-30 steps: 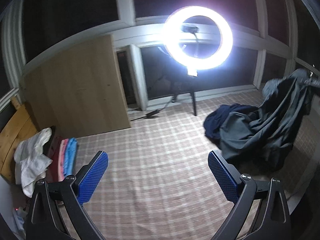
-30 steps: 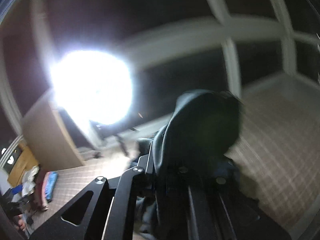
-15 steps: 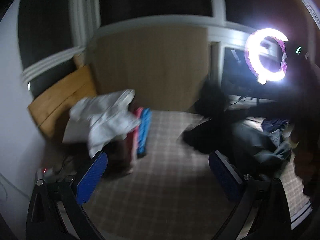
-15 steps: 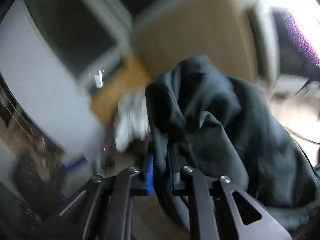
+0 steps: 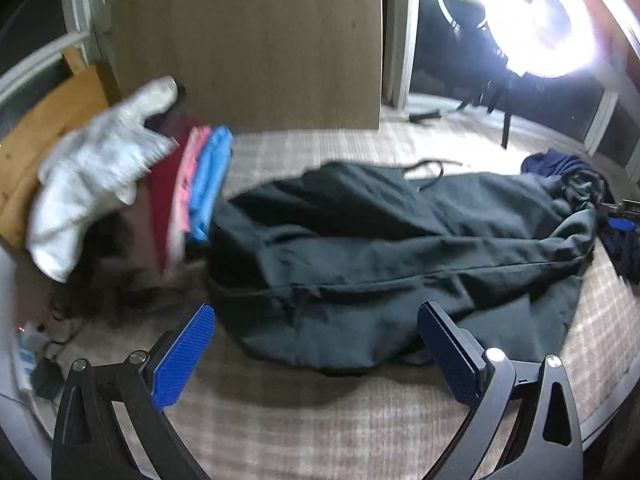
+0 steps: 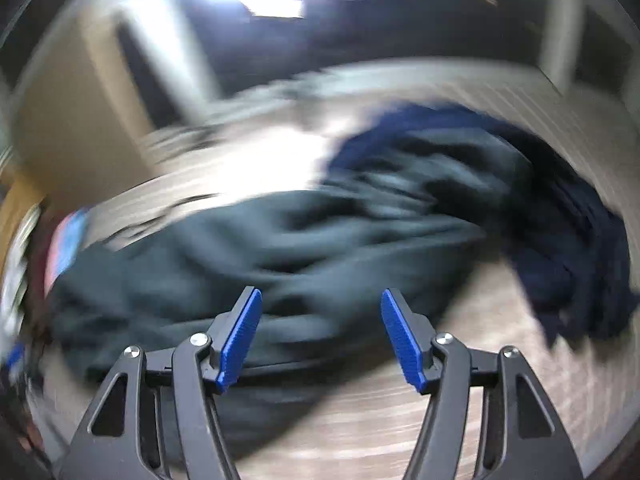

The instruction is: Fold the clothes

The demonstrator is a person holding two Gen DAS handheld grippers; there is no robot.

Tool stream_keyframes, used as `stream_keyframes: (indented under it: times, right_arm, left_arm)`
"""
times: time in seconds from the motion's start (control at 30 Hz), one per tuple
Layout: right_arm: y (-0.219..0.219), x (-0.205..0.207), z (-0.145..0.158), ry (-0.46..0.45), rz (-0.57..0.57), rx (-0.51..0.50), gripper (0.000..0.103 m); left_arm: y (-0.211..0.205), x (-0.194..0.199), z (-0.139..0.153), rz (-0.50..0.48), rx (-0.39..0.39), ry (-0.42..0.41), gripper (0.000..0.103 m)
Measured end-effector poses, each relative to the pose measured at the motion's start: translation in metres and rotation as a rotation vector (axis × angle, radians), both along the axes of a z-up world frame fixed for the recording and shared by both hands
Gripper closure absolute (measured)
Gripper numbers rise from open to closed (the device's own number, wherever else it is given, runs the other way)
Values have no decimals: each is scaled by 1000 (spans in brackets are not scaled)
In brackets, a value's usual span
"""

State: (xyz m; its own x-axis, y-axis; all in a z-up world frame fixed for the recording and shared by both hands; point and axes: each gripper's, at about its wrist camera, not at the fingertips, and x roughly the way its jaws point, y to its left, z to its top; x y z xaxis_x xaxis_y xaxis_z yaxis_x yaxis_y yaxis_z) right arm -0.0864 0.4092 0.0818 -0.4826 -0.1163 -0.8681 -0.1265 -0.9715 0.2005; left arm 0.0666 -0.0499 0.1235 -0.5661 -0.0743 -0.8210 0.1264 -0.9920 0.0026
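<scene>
A dark grey garment (image 5: 392,256) lies spread and rumpled across the checked bed surface (image 5: 304,412), stretching from left to right. My left gripper (image 5: 316,344) hovers open just in front of its near edge, blue pads wide apart, holding nothing. In the blurred right wrist view the same dark garment (image 6: 248,248) fills the middle, and my right gripper (image 6: 320,332) is open above its near edge with nothing between the pads. A navy garment (image 6: 568,240) lies bunched at the right, also visible as a navy heap (image 5: 560,164) beyond the grey one.
Folded blue, pink and red clothes (image 5: 200,184) stand stacked at the left, with a white cloth (image 5: 92,168) draped over a wooden headboard (image 5: 44,136). A tall wooden panel (image 5: 248,40) stands behind. A bright ring light (image 5: 544,20) on a stand glares at the upper right.
The right gripper has let go of the dark grey garment and opened; the garment now lies spread on the bed. Both cameras have swung down toward the bed.
</scene>
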Motion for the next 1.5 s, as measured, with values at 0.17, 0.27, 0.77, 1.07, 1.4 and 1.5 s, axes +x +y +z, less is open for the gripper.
stream_keyframes:
  times: [0.17,0.27,0.77,1.07,1.4,1.5]
  right_arm:
    - [65,-31,-47,-92,-161,-103,41]
    - [69,-55,-62,-113,-177,-189,41]
    - [63,0,70,262,69,-171,93]
    - [133,92,84,103,-139,83,91]
    - [81,61,78,49,-85,114,50]
    - [52,42,91,93,4,130,47]
  left_arm:
    - [4,-25,-42,18,36,-92,1]
    - [-4,-35,-54,76,-4,-121,1]
    - [-7,-42,-21,77,-93,-67,6]
    - [-17,-44,-19,45,-74,-63,5]
    - [-3,-98,-81,-22,37,-174,36]
    - [-6,-83,-77,-37,112,-142,80]
